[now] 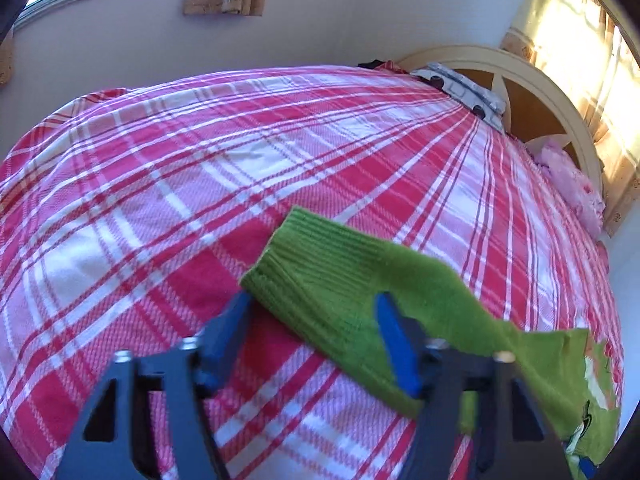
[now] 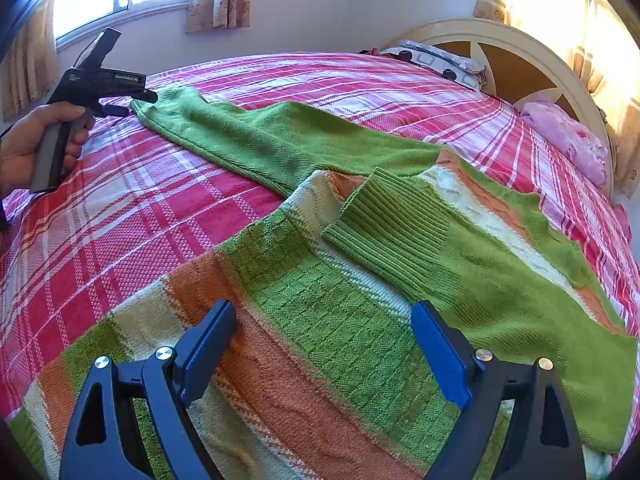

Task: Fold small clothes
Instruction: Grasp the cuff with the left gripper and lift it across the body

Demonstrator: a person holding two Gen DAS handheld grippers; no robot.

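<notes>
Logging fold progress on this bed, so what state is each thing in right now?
Green, orange and cream knitted sweater: lying flat on the bedspread.
Its right sleeve, ribbed green cuff: folded across the body.
Its left sleeve, plain green: stretched outward, unfolded.
Left tongs: open, over the left sleeve.
Right tongs: open, above the sweater body.
Red and white plaid bedspread: spread smooth.

Ribbed knit sweater [image 2: 360, 280] on matt woven plaid bedspread [image 2: 140, 208]

Left tool [image 1: 314, 308] agape; right tool [image 2: 324, 320] agape.
</notes>
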